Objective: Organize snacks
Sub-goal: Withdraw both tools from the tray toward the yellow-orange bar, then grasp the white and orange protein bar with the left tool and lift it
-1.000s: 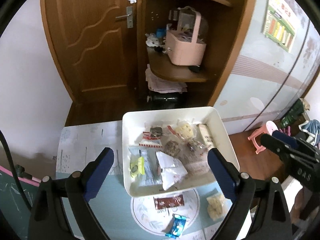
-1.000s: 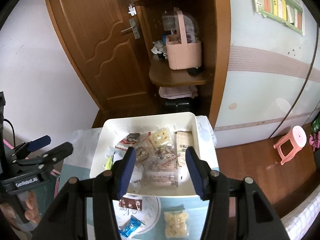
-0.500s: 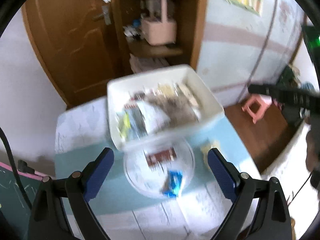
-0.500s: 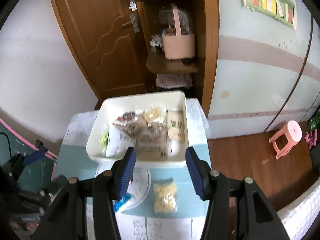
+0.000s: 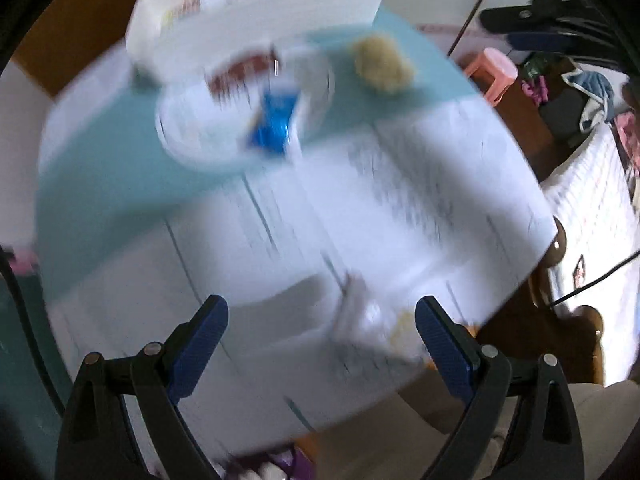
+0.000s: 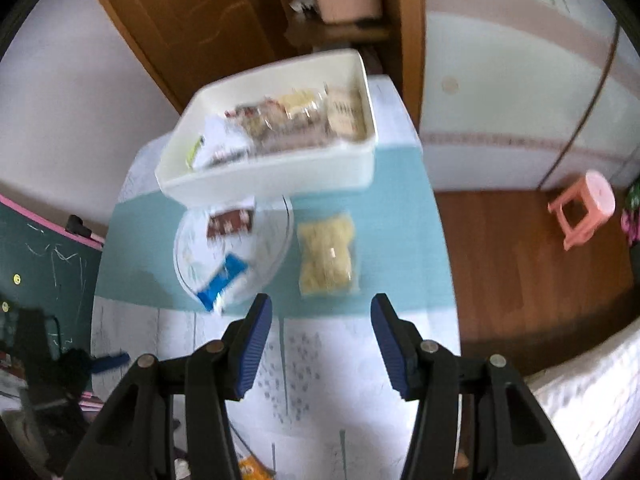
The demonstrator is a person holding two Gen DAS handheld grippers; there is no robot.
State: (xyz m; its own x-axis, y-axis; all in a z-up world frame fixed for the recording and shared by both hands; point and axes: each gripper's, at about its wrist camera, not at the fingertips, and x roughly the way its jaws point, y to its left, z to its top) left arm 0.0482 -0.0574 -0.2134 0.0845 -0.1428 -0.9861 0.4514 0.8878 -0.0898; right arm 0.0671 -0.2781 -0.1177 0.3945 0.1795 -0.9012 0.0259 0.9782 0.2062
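Three snack packets lie outside the white bin (image 6: 276, 176) as I look down from my right tool: a dark red packet (image 6: 231, 224) and a blue packet (image 6: 224, 280) on the round printed circle (image 6: 276, 240) of the table cover, and a clear bag of yellow snacks (image 6: 327, 256) just beside that circle on the teal band (image 6: 392, 240). The bin sits at the far end of the table (image 6: 320, 380), holding a heap of mixed packets that I cannot tell apart through the blur. My right gripper (image 6: 321, 340) hangs above the near white part of the table with its blue pads (image 6: 256, 344) apart and nothing between them, the yellow bag lying just beyond their tips. My left gripper (image 5: 322, 348) points almost straight down over the white cover, jaws spread wide and empty; its view is badly smeared, but I make out the blue packet (image 5: 276, 120), the red one (image 5: 240, 72), the yellow bag (image 5: 382, 64) and the bin's wall (image 5: 280, 20) further off. A pink stool (image 6: 584, 208) stands on the wooden floor (image 6: 520, 260) well apart from the table.
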